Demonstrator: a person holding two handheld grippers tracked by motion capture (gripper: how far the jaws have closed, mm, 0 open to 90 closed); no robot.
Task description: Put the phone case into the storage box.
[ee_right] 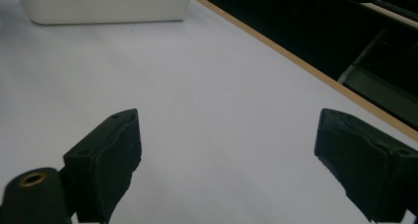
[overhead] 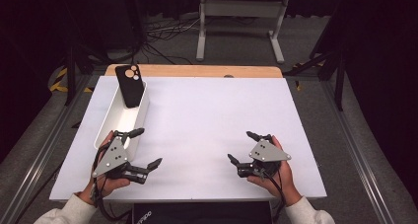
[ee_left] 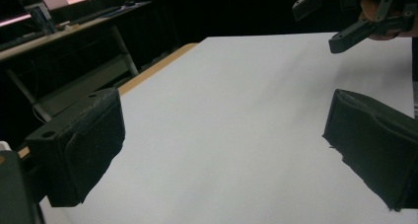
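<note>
- White sheet (overhead: 207, 120) spread over the wooden table (overhead: 197, 70), bare across the middle.
- Left gripper (overhead: 148, 147) held low at the near left, just beside the near end of the white bin (overhead: 140, 116); jaws spread wide, nothing between them.
- Same seen in the left gripper view: left gripper (ee_left: 222, 150) hanging over plain white sheet (ee_left: 236, 110), both black pads far apart, gripping nothing.
- Right gripper (overhead: 241, 146) held at the near right, well apart from the bin; jaws likewise parted and empty.
- Right gripper view: right gripper (ee_right: 226, 155) above bare sheet (ee_right: 197, 86), pads wide apart, with the white bin (ee_right: 106, 4) far ahead at top left.
- Black phone case (overhead: 130, 85) standing on end in the far end of the bin, leaning against its rim, camera cut-out at the top; well clear of both grippers.
- Right gripper (ee_left: 345, 17) also visible farther off at top right of the left gripper view, in the person's hand, jaws apart.
- Light sleeves at the bottom edge of the high view.
</note>
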